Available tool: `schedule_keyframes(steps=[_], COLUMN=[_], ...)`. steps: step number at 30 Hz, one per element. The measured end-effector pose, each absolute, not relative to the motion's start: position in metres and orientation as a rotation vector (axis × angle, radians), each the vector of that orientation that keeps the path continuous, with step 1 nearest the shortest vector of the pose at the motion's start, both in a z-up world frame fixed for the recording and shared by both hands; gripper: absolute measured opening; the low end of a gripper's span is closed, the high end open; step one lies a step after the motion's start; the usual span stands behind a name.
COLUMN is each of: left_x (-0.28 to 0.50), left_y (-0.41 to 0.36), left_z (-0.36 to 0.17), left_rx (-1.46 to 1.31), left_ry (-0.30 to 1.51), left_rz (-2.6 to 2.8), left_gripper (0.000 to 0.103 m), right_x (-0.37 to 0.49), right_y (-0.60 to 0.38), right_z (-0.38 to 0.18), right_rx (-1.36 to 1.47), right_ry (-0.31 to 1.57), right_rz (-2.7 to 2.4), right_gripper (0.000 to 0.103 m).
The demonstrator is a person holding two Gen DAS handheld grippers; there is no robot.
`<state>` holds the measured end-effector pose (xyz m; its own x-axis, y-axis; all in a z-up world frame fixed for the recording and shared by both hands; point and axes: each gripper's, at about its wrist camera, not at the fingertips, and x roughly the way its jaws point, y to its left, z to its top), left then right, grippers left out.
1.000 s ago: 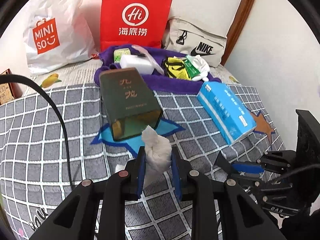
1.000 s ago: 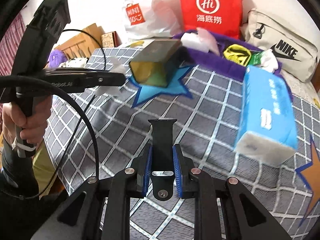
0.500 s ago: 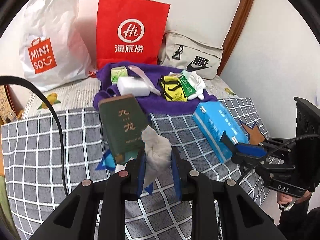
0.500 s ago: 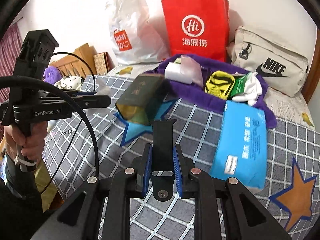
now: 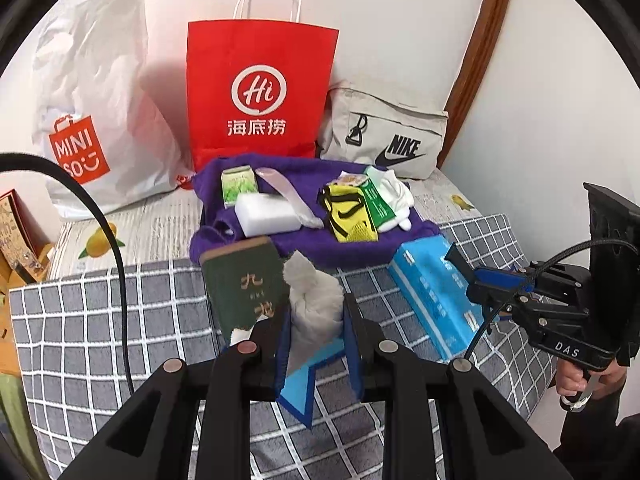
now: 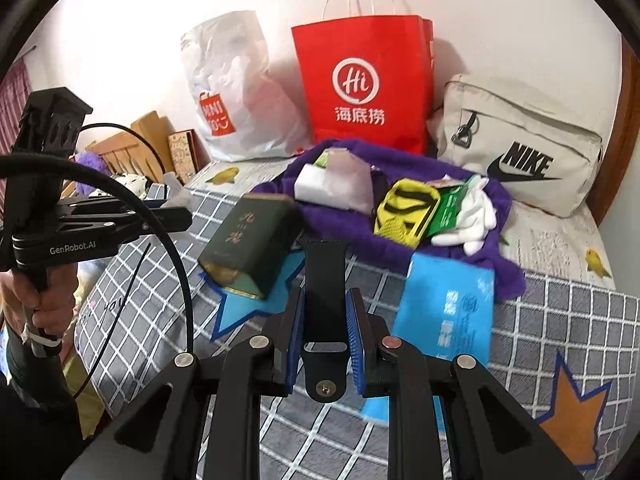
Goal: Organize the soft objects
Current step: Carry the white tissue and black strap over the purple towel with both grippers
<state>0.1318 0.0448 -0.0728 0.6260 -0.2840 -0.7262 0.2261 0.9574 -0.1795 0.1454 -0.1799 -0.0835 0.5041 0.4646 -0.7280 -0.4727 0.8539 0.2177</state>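
Both grippers raised, farther back since earlier. Left gripper (image 5: 316, 320) clamps white cloth (image 5: 314, 300); right gripper (image 6: 325, 320) clamps black strap (image 6: 325, 280).

I am looking at a bed covered by a grey checked blanket (image 5: 120, 320), sitting against a plain white wall (image 5: 380, 20). A curved brown wooden trim (image 5: 480, 40) is running up the wall's right side. At far left, what may be a wooden headboard (image 6: 120, 148) is showing.
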Motion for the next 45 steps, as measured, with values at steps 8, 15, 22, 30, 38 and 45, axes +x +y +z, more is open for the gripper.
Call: schedule_keyframes(steps=[8, 15, 22, 30, 38, 45], left_x=[0.155, 0.178, 0.200, 0.231, 0.262, 0.291], left_y=[0.057, 0.067, 0.066, 0.061, 0.059, 0.058], left_z=[-0.065, -0.057, -0.050, -0.038, -0.031, -0.032], left_rx=[-0.093, -0.089, -0.095, -0.093, -0.077, -0.101], left_ry=[0.831, 0.818, 0.802, 0.776, 0.765, 0.750], left_rz=[-0.266, -0.238, -0.232, -0.233, -0.220, -0.221], left_gripper=[0.023, 0.023, 0.023, 0.023, 0.023, 0.023], right_x=[0.175, 0.205, 0.236, 0.269, 0.302, 0.329], right_y=[-0.186, -0.190, -0.197, -0.198, -0.199, -0.199], right_z=[-0.074, -0.069, -0.069, -0.063, -0.054, -0.058], right_rx=[0.008, 0.034, 0.062, 0.100, 0.105, 0.107], right_ry=[0.846, 0.825, 0.810, 0.785, 0.760, 0.759], right_rz=[0.545, 0.532, 0.511, 0.497, 0.481, 0.476], right_gripper=[0.021, 0.021, 0.021, 0.021, 0.021, 0.021])
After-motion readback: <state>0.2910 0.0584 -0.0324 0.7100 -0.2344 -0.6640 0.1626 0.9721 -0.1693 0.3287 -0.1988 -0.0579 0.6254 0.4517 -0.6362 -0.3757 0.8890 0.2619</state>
